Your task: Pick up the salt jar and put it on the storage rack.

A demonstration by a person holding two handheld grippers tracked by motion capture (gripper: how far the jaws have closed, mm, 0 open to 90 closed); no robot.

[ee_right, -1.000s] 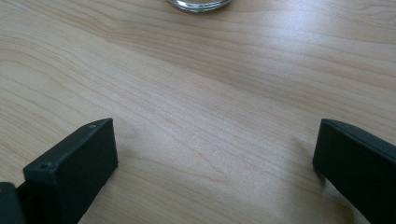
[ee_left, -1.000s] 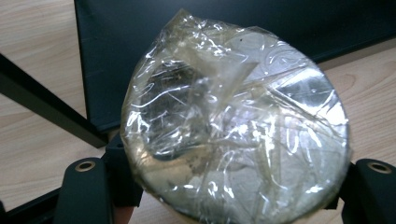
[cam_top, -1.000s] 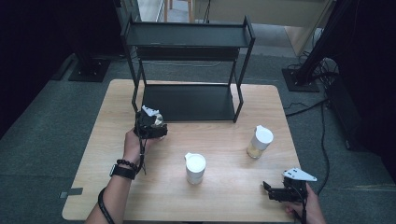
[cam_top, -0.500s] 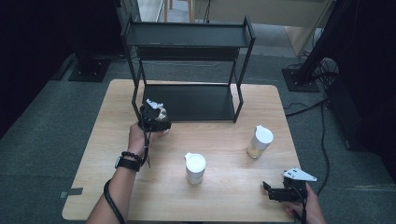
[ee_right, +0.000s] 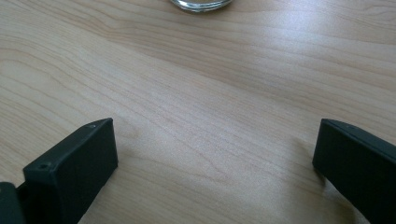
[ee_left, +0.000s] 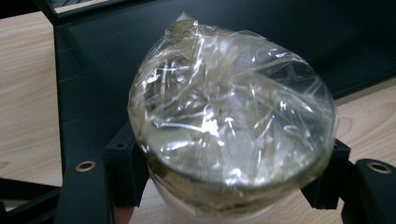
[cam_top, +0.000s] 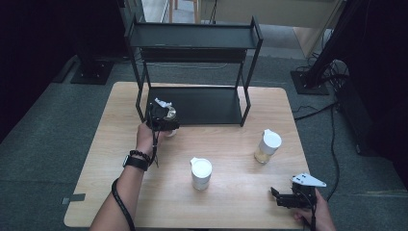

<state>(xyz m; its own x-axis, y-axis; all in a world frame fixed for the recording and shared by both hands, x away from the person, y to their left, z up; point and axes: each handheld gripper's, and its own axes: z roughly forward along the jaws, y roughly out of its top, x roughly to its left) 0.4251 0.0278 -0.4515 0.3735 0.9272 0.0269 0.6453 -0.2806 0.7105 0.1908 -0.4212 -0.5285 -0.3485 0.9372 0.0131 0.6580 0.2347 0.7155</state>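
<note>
Two grippers work our pale wooden table [cam_top: 231, 207]: left gripper [cam_top: 162, 118] clamps a film-wrapped jar [ee_left: 231, 126] at the black metal shelf rack [cam_top: 192, 103], right gripper [cam_top: 288, 198] gapes wide.

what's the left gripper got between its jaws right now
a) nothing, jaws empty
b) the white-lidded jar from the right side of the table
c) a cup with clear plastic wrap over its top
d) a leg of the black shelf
c: in the left gripper view the jaws press both sides of a cup with crinkled clear wrap over its top, and the high view shows the left gripper at the front of the black shelf.
</note>
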